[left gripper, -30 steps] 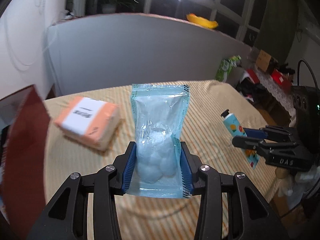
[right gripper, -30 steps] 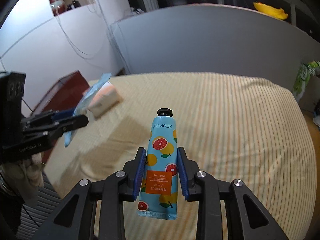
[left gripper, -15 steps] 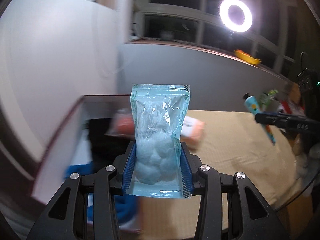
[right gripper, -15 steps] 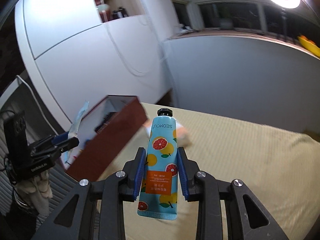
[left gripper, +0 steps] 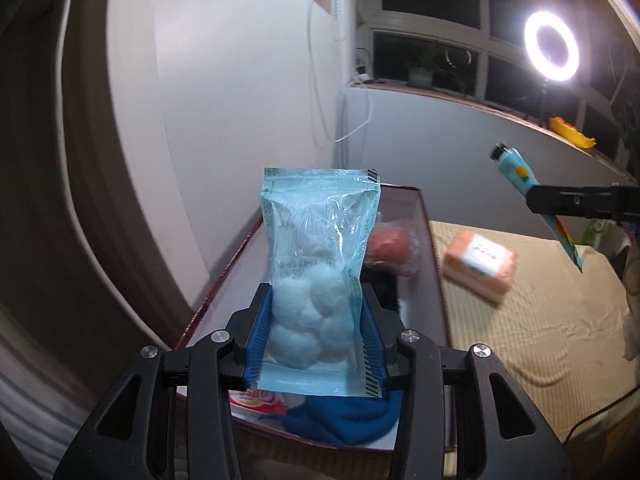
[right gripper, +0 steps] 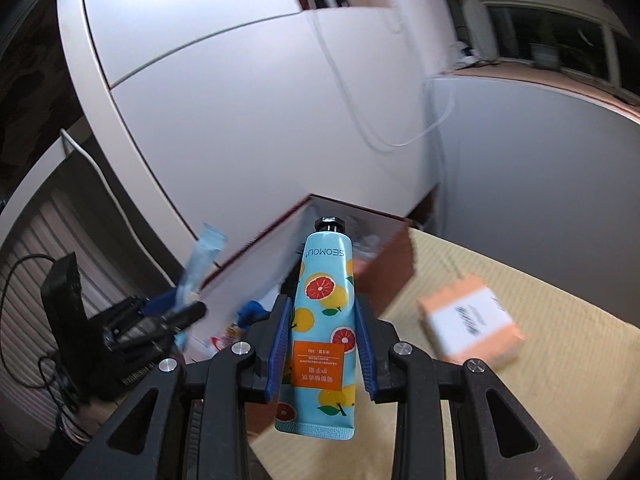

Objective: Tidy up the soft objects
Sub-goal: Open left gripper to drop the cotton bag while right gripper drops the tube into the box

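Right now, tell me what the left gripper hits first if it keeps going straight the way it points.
Probably the dark red box: the left gripper, shut on the cotton ball bag, points over its open interior, toward a wrapped reddish item inside. Depth is unclear, and the white wall lies beyond.

Colours here: the cotton ball pouch (left gripper: 318, 280) is showing up pale see-through blue with white fluff inside. The hand cream tube (right gripper: 324, 320) is wearing light blue with orange and yellow citrus slices, black cap. Fingers (left gripper: 260, 332) are looking blue-padded on black. The tissue pack (right gripper: 470, 322) is glowing peach with a white label, the tablecloth (left gripper: 540, 340) running tan stripes, the box (left gripper: 426, 240) going dark maroon.
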A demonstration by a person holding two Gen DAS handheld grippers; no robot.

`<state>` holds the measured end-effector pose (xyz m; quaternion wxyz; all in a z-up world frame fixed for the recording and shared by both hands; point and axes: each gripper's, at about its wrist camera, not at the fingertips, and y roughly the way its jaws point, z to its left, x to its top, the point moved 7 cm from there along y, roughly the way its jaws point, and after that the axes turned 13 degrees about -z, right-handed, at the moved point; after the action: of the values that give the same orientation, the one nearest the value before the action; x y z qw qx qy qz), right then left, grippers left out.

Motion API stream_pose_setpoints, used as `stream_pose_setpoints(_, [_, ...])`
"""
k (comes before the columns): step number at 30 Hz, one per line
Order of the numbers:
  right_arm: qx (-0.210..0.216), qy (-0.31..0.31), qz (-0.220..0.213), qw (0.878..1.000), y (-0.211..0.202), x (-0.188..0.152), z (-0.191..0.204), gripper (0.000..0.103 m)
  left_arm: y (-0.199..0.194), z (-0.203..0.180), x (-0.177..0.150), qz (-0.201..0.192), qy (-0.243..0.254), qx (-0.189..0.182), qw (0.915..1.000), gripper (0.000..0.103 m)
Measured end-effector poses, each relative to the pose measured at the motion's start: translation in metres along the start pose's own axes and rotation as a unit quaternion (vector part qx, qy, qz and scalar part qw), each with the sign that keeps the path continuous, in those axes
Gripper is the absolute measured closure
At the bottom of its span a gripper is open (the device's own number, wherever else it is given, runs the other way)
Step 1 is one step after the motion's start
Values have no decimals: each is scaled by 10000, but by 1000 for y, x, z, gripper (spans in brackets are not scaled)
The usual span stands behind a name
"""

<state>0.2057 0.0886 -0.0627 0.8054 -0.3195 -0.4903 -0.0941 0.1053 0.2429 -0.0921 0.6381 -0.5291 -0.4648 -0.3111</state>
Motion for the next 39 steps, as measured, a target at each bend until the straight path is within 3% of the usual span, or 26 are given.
stream_pose_setpoints(5, [170,-84,186,9996,34,-1,29,75,9,7,-5,25,127,195,9997,62])
stream_pose_setpoints(13, [112,-191,456,9987,82,-8,38,74,17,19,-12,91,98,382,9992,58])
stream_pose_setpoints(18, [117,-141,423,9989,92,-5,38,70,16,20,-12,64,44,353,9993,46])
stream_pose_setpoints(19, [134,-126,418,9990,92,-5,38,66,16,20,-11,39,35,361,9993,40])
stream_pose_setpoints(21, [113,-118,349,9993,89,-2,37,53,16,19,-9,30,12,334,9994,38])
stream_pose_setpoints(28, [56,-195,223,9995,72,0,29,51,9,15,-6,-41,-137,273,9995,38])
stream_pose_setpoints(31, [14,-174,148,9997,57,-2,19,44,2,11,-6,-76,-234,200,9995,38])
stream_pose_setpoints(39, [-306,116,-49,9995,0,-1,-39,42,-21,-20,-5,-219,-413,-168,9988,38])
